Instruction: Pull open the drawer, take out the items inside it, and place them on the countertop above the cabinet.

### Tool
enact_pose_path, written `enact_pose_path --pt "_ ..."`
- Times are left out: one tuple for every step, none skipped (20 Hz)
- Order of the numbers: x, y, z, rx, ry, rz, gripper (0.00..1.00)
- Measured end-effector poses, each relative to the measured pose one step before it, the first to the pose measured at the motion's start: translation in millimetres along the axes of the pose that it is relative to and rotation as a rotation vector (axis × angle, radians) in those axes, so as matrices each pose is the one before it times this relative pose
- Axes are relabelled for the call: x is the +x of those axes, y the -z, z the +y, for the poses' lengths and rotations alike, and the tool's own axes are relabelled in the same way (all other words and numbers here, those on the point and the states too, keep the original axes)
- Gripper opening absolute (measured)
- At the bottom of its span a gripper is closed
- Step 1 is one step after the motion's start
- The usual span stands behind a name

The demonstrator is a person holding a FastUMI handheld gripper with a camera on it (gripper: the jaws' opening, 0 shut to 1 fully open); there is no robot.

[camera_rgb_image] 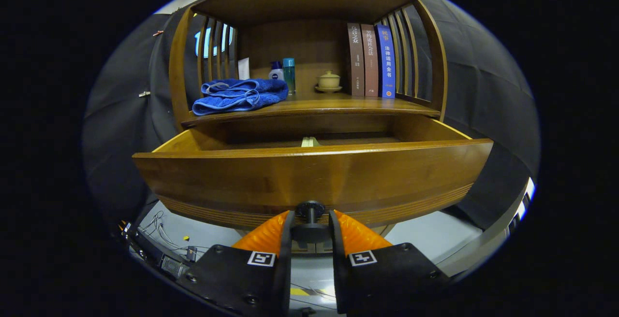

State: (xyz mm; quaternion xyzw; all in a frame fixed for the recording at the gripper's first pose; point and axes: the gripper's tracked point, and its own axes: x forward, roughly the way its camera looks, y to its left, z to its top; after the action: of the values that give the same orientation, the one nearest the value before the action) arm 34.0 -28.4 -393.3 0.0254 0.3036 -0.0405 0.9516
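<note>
The gripper [310, 223] is clamped on the knob [310, 209] of the pulled-out drawer [309, 177], whose contents are mostly hidden.

Dim, warm light falls from above; the drawer [309, 172] interior lies in shadow. Fisheye distortion bows the wood edges outward. Focus is sharp centrally, softer toward the rim.

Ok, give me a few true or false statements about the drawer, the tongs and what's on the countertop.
1. The drawer is pulled open. True.
2. The tongs hold the towel. False: they are shut on the knob.
3. The towel lies on the countertop. True.
4. The books lie flat. False: they stand upright, right of the cup.
5. A pale item shows inside the drawer. True.
</note>
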Motion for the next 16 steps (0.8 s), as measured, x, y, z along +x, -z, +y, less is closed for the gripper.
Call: enact_pose_path --pt "-5.07 2.72 0.29 -0.00101 -0.00082 0.00368 0.41" --pt "-4.57 1.98 -1.09 0.00013 0.00094 0.00149 0.41" --pt "-3.5 1.93 -1.18 0.0002 0.00037 0.00447 0.4" --pt "-4.05 2.65 -0.69 0.00061 -0.00051 0.00319 0.4" --pt "-3.31 1.82 -0.46 0.0019 0.00025 0.00483 0.4" --pt "-2.14 2.58 -0.64 0.00031 0.00267 0.00606 0.4" --pt "-2.53 4.15 -1.3 0.00036 0.00283 0.00782 0.4" --pt "-1.67 4.14 -0.83 0.00164 0.0016 0.00998 0.4" --pt "-2.71 2.12 -0.67 -0.00143 -0.00047 0.00211 0.4" --pt "0.66 -1.76 0.24 -0.00167 0.00098 -0.0083 0.4" --pt "0.46 2.34 -0.76 -0.00986 0.003 0.00388 0.4" --pt "-0.15 -0.04 0.08 -0.0068 0.00417 0.00123 0.4" --pt "-0.1 1.11 -0.34 -0.00265 0.00082 0.00577 0.4" --pt "-0.37 0.78 -0.41 0.00132 -0.00077 0.00629 0.43" --pt "-3.32 -0.96 0.56 0.00188 -0.00201 0.00312 0.46" --pt "-3.89 -2.1 -0.22 0.00234 -0.00225 -0.00765 0.47"
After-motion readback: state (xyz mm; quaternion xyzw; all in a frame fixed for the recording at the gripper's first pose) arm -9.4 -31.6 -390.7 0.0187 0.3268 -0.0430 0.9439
